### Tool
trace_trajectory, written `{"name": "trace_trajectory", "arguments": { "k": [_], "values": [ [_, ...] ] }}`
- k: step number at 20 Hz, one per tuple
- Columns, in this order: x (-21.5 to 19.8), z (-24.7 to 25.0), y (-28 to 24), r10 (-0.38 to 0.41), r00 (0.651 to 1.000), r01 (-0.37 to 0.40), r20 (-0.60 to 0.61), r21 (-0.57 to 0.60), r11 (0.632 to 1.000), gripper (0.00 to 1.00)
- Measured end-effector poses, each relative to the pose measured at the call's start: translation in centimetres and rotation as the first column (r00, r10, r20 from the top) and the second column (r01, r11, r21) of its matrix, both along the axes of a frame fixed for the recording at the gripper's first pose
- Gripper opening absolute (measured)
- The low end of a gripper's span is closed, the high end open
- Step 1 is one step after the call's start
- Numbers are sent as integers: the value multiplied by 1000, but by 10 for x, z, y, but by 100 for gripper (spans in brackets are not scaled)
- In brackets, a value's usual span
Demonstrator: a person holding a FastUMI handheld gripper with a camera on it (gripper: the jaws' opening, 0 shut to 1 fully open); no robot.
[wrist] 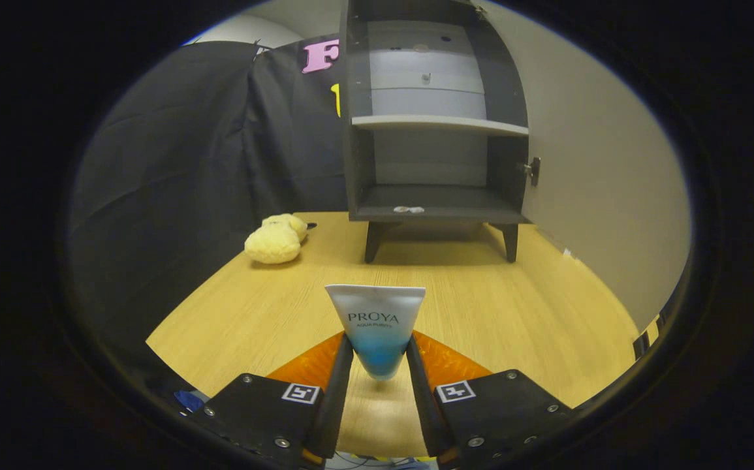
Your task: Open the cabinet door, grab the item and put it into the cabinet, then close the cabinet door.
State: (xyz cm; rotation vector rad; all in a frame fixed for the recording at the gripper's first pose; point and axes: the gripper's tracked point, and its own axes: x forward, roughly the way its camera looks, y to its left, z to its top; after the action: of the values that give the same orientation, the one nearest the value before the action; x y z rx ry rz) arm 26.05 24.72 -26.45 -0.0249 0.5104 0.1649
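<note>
Clamping both fingers on the blue-and-white tube, the gripper faces the open cabinet well ahead, where a level, steady carry onto the lower shelf looks wisest.

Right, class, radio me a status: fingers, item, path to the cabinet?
Fingers shut on white-and-blue plastic tube, held upright. Dark grey cabinet ahead, door open, shelves bare. Yellow plush toy off beside the path, not blocking.

The gripper is closed on a tube, both fingers pressing its sides. Beyond, on the bench, stands the open cabinet, a yellow plush toy at its left.
</note>
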Motion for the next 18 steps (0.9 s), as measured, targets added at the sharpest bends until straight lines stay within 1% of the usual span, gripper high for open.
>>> {"name": "trace_trajectory", "arguments": {
  "k": [3, 8, 18],
  "values": [
    [20, 47, -14, -4, 998, 4, 63, -2, 1000, 50],
    [53, 126, -39, -21, 985, 22, 170, -4, 1000, 50],
    [110, 222, -63, -32, 963, 30, 268, 14, 999, 50]
  ]
}}
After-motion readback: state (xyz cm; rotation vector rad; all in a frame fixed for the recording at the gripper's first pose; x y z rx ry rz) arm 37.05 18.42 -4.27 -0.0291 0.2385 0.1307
